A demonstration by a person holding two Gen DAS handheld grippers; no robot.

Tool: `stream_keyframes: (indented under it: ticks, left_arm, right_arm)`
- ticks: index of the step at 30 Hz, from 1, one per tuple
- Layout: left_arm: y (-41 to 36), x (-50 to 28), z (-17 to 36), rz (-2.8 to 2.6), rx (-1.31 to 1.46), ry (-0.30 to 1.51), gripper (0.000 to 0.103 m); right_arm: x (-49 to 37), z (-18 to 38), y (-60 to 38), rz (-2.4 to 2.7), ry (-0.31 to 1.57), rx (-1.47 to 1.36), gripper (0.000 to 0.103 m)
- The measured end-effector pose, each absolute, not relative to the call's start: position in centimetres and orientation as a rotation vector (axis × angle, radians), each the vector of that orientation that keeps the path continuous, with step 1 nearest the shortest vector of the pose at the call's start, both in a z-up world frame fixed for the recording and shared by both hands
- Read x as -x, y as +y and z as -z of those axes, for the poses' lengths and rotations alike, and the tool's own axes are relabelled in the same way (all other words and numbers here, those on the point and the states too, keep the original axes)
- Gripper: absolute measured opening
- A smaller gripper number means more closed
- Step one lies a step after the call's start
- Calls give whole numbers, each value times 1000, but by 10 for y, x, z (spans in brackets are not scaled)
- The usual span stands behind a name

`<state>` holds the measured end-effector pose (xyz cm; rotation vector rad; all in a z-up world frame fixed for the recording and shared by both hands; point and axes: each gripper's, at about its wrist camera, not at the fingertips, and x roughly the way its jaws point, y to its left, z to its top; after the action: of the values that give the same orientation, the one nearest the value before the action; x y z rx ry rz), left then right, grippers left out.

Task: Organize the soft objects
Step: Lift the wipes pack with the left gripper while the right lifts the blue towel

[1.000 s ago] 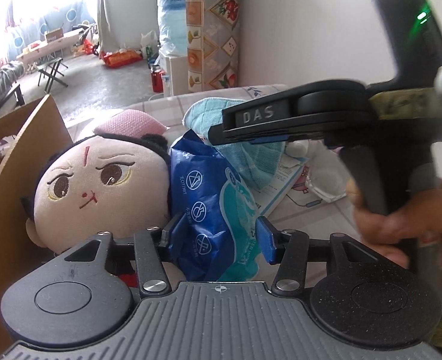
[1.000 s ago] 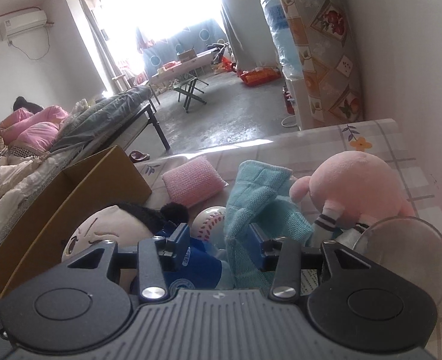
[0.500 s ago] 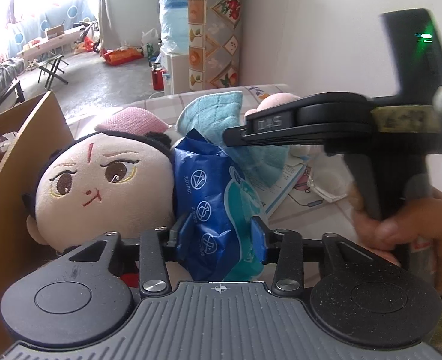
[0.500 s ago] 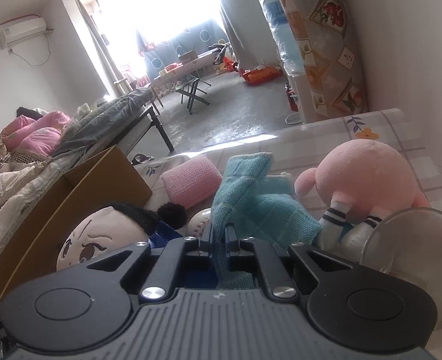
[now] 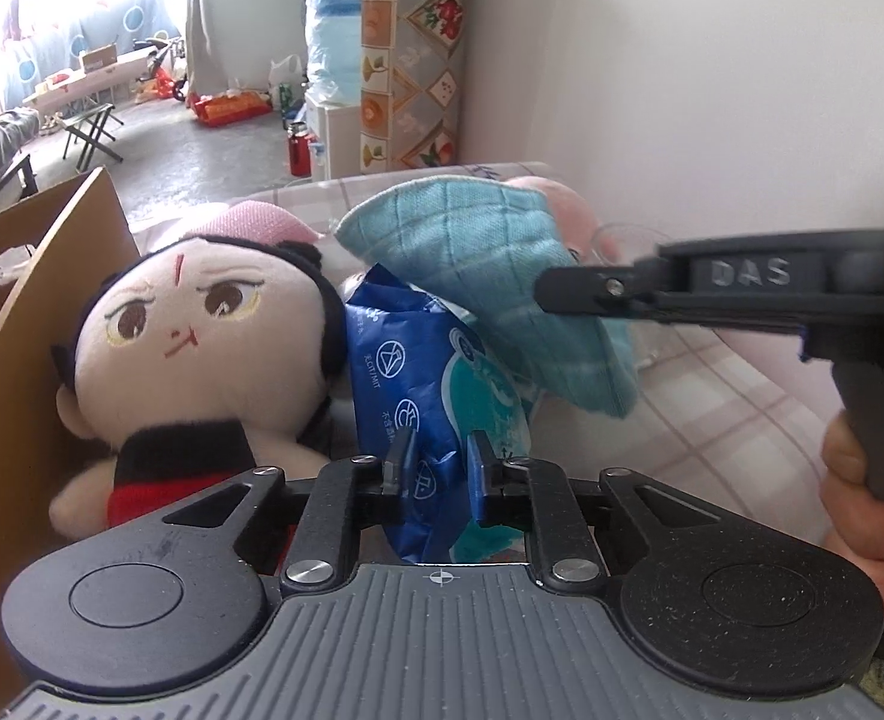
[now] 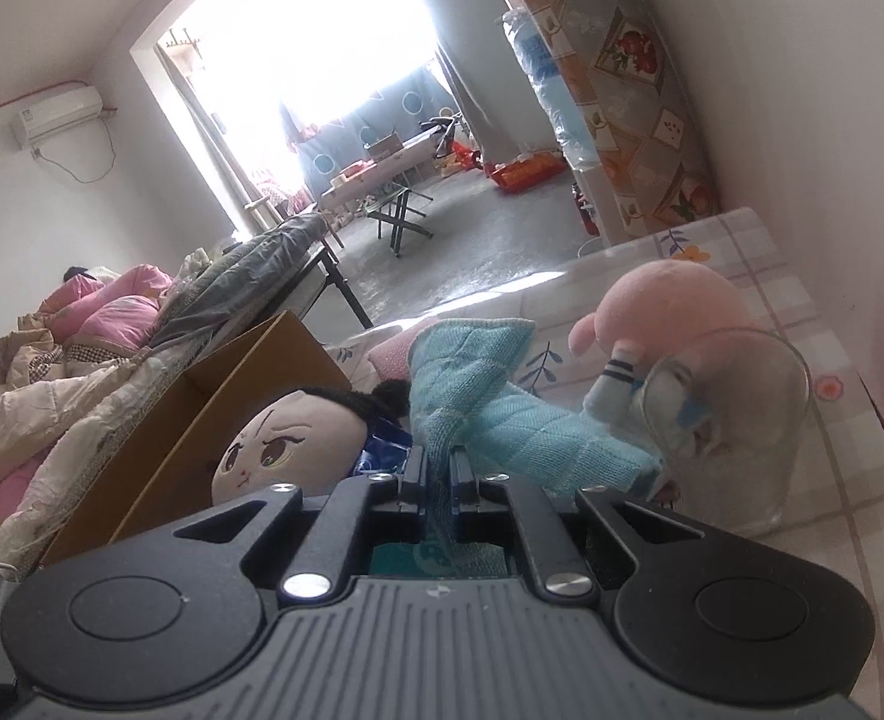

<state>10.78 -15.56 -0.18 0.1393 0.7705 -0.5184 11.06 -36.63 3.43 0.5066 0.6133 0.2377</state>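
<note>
The blue pack (image 5: 436,384) is pinched between the left gripper (image 5: 437,462)'s fingers, which a second ago stood wide on either side of it and half a second ago were only narrowing; the pack now bulges above and below the pads. It leans against the doll (image 5: 202,336), whose red-clad body has come into sight in the left view since then. The teal cloth (image 6: 490,408) is clamped in the right gripper (image 6: 439,474), jaws nearly together with only a thin fold between them; a second ago they were apart around it. The cloth now hangs lifted, spreading over the pack's top.

All this lies on a bed (image 5: 712,396) with a pale checked sheet, set against a white wall. A cardboard box (image 5: 40,312) stands at the bed's left edge, just beside the doll. Beyond the bed's far edge the room opens onto a grey floor, a folding table (image 6: 382,180), a rolled patterned mattress (image 6: 622,90) against the wall and a bright window.

Only the left view shows the right gripper from the side, with the hand (image 5: 868,498) on its handle. Only the right view shows the pink plush (image 6: 670,312) well, a clear glass bowl (image 6: 760,420) in front of it near the bed's right edge, heaped bedding (image 6: 82,360) beyond the box and an air conditioner (image 6: 58,114) on the wall.
</note>
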Motion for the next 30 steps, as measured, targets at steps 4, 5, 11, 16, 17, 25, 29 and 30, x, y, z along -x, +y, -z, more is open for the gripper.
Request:
stream_keyframes:
  ticks: [4,5,11,16,17,25,29,30]
  left_arm:
    - [-150,-92,0,538,-135,782,15]
    - [-148,-88,0,543,-129,787,15]
    - [-141,-74,2,562,-122,788,22]
    - [-134,-93,12,536,-35,888,45]
    - [-131,-96,15,533,-8,910,49]
    - [-132,-106,27,529,68,976,81]
    - [-144,-114,28,506,52,971,91]
    - [-147,-115,28,499,43,970,93]
  right_arm:
    - [-84,-25,-373,-243,638,-587,7]
    - [-78,-21,-377,-246,649,-620,7]
    - [-60,-2,-390,-234,693,-720,7]
    - [-62,10,-393,-225,721,-752,7]
    - [-62,10,-391,-225,720,-747,7]
    - [-68,11,-391,-235,726,-720,9]
    - [-69,11,-393,-240,721,-721,9]
    - [-69,12,-393,-241,720,-721,9]
